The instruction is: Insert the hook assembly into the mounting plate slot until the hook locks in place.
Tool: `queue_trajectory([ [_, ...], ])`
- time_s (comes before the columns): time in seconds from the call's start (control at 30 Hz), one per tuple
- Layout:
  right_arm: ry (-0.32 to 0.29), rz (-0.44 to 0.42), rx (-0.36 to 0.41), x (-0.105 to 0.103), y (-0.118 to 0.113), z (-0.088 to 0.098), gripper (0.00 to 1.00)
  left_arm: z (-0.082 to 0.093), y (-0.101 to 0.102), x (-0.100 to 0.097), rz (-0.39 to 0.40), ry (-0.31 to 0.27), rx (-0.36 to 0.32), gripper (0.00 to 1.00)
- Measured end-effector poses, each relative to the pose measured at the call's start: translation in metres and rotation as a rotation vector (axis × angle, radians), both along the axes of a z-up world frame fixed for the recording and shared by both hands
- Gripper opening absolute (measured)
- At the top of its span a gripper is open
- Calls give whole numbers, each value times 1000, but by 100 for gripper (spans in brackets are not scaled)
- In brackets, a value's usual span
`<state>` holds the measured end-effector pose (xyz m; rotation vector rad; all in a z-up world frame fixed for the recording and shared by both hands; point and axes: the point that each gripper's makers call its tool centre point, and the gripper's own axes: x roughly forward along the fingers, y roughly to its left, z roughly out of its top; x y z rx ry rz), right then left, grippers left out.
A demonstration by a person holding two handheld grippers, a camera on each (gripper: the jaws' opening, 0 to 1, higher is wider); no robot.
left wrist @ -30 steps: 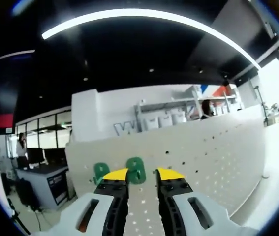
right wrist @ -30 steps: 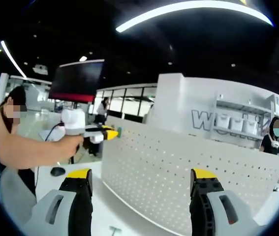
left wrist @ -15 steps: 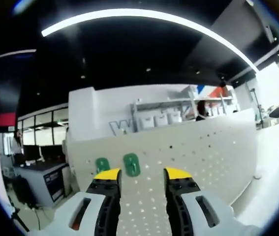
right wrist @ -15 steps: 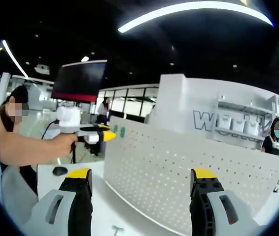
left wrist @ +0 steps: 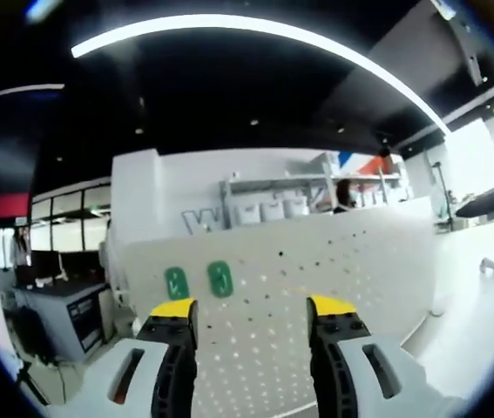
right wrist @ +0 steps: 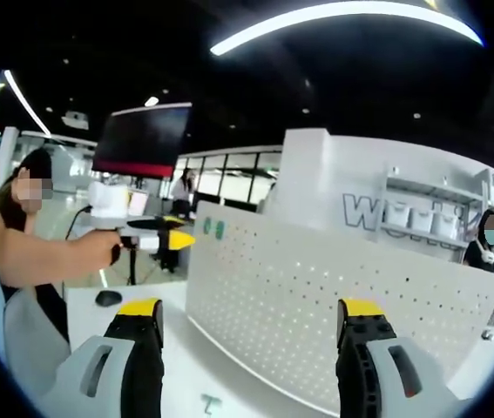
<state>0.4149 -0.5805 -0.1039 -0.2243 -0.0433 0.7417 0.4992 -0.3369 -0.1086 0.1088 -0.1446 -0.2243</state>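
We face a white pegboard (right wrist: 334, 322) standing upright on the white worktop (right wrist: 98, 313), and it blocks the way ahead of both grippers. Two green hooks (left wrist: 199, 280) sit on the board near its upper corner, just beside each other. The left gripper (left wrist: 251, 306) hangs with jaws parted, air between its tips and the board. In the right gripper view, the left gripper (right wrist: 177, 239) sits just off the board's end edge. The right gripper (right wrist: 251, 306) stands wide apart, bare worktop lying before the board's foot.
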Motion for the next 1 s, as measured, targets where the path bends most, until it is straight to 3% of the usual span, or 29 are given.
queue_trajectory([
  [0.53, 11, 7, -4, -10, 0, -9, 83, -22, -7, -47, -28, 34, 9, 54],
  [1.0, 59, 17, -26, -14, 0, -33, 82, -50, -14, -78, -40, 79, -24, 53],
])
